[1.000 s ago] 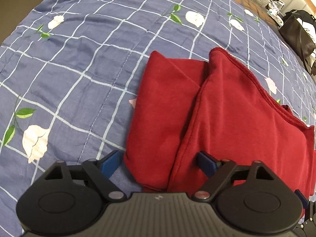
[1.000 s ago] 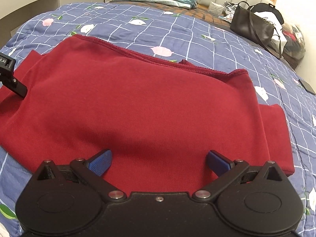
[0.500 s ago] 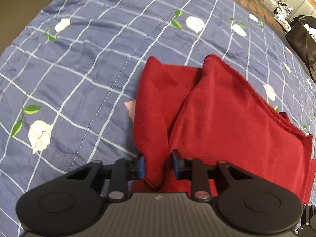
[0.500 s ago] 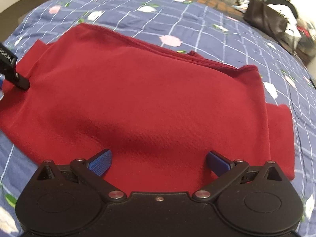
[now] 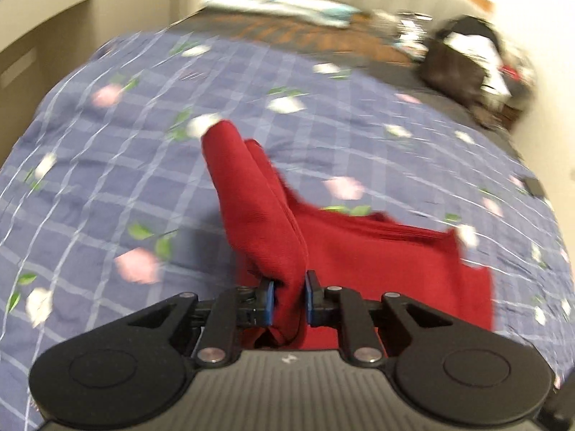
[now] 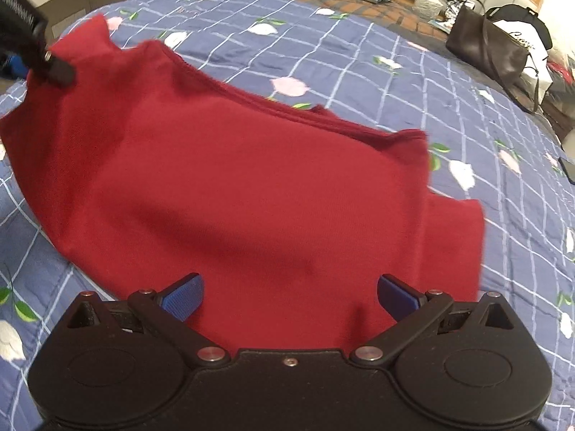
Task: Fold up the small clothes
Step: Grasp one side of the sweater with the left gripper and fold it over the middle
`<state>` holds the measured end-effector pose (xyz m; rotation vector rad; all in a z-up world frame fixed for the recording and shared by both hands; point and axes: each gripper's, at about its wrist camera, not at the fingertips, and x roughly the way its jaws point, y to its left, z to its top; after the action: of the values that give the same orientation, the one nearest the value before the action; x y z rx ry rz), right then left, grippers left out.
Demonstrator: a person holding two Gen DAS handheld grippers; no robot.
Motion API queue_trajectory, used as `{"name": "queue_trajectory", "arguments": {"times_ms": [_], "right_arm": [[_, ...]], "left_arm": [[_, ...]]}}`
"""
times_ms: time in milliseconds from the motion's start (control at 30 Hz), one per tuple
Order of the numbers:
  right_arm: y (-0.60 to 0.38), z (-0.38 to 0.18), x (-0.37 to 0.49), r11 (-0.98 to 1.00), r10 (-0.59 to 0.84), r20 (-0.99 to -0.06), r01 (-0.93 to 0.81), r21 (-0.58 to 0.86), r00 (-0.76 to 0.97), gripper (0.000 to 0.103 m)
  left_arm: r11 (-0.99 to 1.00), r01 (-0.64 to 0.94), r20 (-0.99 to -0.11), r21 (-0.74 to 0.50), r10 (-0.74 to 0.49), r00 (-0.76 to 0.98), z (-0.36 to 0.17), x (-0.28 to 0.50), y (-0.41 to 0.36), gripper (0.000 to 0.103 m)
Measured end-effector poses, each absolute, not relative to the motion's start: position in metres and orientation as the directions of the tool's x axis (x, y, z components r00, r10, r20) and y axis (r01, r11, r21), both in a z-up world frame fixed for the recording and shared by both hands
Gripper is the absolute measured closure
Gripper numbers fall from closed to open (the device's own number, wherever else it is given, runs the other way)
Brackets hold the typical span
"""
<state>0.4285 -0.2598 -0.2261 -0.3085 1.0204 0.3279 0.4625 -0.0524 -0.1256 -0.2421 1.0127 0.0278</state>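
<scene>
Left hand-held gripper [image 5: 287,300]: clamped on lifted edge of dark red knit garment [image 6: 251,194].
Right hand-held gripper [image 6: 289,296]: spread wide over garment.
Surface: blue floral checked bedspread [image 6: 359,57].

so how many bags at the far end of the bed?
2 visible: a dark brown handbag near the right headboard corner, and a white bag with black top directly behind it. Clutter around them may hide more.
</scene>
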Motion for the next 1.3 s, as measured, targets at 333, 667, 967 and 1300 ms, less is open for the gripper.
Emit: {"name": "queue_trajectory", "arguments": {"times_ms": [333, 667, 967, 1300], "right_arm": [[-0.353, -0.213, 0.408, 0.904, 0.068, -0.842, -0.390, -0.175, 0.535, 0.001], [-0.453, -0.233, 0.377, 0.946, -0.030, -0.884, -0.272, -0.176, 0.467, 0.001], [-0.483, -0.226, 0.405, 0.990, 0.030, -0.881, -0.134, -0.038, 0.472, 0.001], [-0.492, -0.203, 0.468, 0.963, 0.254, -0.799, -0.063, 0.263, 0.545, 0.016]], "left_arm": [[0.963, 0.146, -0.855, -0.226, -0.268, 0.444, -0.151, 0.484, -0.232, 0.087], [0.958, 0.169, -0.906, -0.232, -0.276, 0.320, -0.199, 0.488, -0.292, 0.084], [0.931, 0.137, -0.883, -0.339, -0.365, 0.295, -0.200, 0.488, -0.286, 0.058], [0.923, -0.042, -0.857, -0.384, -0.339, 0.389, -0.174, 0.468, -0.233, 0.012]]}}
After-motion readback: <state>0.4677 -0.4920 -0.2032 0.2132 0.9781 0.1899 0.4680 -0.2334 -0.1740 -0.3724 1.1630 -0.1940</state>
